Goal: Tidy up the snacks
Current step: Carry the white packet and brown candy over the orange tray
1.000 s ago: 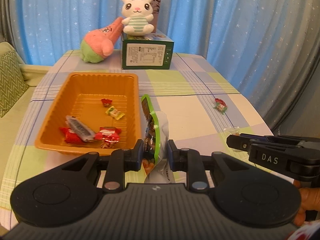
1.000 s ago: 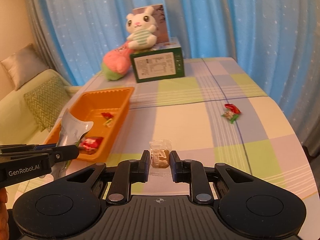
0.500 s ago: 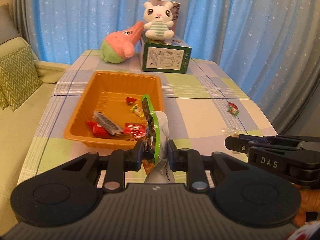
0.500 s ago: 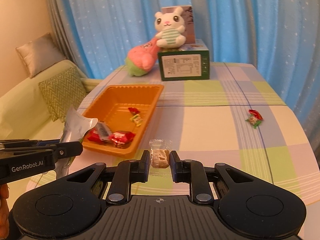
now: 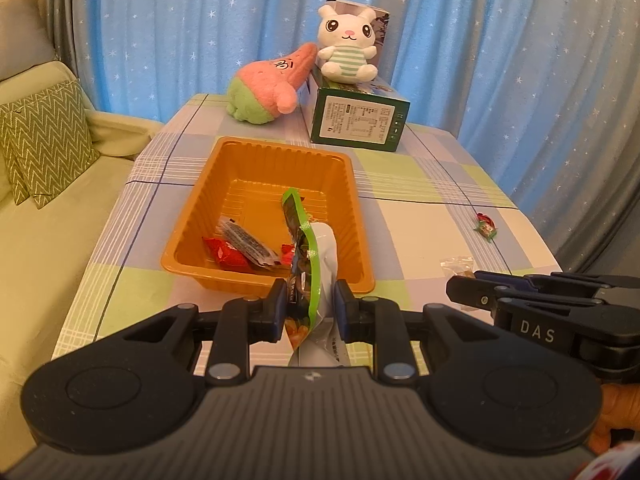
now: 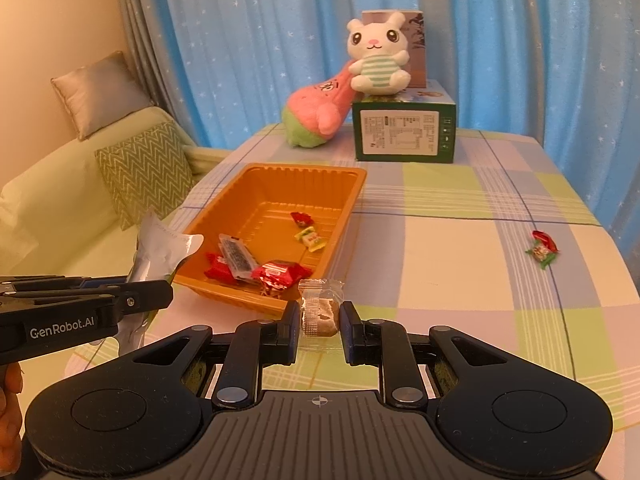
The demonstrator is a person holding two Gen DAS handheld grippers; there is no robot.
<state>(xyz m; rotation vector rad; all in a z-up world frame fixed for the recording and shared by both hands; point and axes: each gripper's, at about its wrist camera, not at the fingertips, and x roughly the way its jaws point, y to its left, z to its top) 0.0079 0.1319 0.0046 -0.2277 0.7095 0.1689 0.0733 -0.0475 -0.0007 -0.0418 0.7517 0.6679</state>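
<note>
Right wrist view: clear-wrapped biscuit (image 6: pixel 319 315) gripped in right tongs (image 6: pixel 320 322), just short of orange tray (image 6: pixel 328 256), ahead-left. Left tongs (image 5: pixel 309 308) clamp upright green pouch (image 5: pixel 308 276), nearer the tray on the counter (image 6: pixel 460 248).

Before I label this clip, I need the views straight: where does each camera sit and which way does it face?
Left wrist: on the left gripper, facing over the tray to the curtains; its fingers clamp a pouch; right gripper at right.
Right wrist: on the right gripper, facing likewise, holding a wrapped snack; left gripper at left.
Shared: tray, box, bunny, loose candy.
</note>
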